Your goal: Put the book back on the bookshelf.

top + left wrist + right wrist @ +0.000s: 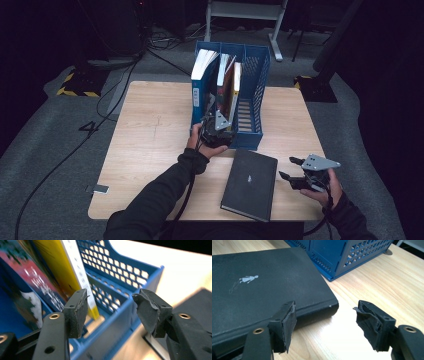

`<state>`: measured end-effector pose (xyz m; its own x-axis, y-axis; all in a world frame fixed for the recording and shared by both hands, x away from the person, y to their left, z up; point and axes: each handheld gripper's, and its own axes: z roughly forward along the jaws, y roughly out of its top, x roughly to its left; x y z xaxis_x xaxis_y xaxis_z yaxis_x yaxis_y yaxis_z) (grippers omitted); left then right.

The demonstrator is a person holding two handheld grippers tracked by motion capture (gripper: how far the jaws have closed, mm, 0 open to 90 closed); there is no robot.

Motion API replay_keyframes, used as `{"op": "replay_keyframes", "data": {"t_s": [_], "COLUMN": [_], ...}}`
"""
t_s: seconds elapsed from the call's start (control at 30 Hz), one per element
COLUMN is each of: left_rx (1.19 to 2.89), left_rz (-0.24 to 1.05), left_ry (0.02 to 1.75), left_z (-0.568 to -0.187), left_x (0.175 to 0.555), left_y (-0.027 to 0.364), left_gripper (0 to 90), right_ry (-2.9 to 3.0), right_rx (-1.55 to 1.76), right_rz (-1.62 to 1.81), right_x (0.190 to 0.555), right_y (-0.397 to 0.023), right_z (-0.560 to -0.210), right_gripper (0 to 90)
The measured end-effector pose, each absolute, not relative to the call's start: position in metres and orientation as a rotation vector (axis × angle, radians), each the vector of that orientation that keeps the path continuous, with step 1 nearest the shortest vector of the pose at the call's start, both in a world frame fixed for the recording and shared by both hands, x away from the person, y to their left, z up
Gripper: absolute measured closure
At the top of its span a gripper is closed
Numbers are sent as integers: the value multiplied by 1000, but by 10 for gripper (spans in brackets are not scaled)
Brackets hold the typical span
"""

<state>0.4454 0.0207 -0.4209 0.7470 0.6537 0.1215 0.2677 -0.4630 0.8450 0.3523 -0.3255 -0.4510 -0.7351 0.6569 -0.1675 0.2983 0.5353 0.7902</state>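
Observation:
A blue mesh file rack (pixel 260 75) stands at the far middle of the wooden table (pixel 150 130), with several upright books in its left compartments, among them a yellow-covered book (pixel 232 90). My left gripper (pixel 216 117) is at the rack's near end and stands open; up close, its jaws (pixel 111 305) have nothing between them, with the yellow book (pixel 57 260) and the rack's lattice wall (pixel 120 267) just beyond. A black hardcover book (pixel 250 184) lies flat at the front. My right gripper (pixel 286 167) is open, just right of it, beside the book's corner (pixel 267 282).
The rack's right compartment (pixel 246 112) holds no book. Bare wooden table (pixel 374 282) stretches to the right of the black book and to the left of the rack. Cables and a desk frame (pixel 245 12) lie on the floor behind the table.

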Motion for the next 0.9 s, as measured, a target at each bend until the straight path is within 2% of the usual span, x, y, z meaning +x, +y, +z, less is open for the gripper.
{"op": "replay_keyframes", "data": {"t_s": [0.5,0.9], "left_rx": [2213,2347], "left_rz": [473,309], "left_ry": [599,518], "left_z": [-448,-478], "left_x": [421,397], "left_y": [50,67], "left_gripper": [391,341], "right_ry": [2368,2438], "right_rx": [798,832], "right_rz": [1041,1069], "right_x": [343,333], "right_y": [-331,-334], "right_z": [-459,-467], "right_gripper": [300,297]}}
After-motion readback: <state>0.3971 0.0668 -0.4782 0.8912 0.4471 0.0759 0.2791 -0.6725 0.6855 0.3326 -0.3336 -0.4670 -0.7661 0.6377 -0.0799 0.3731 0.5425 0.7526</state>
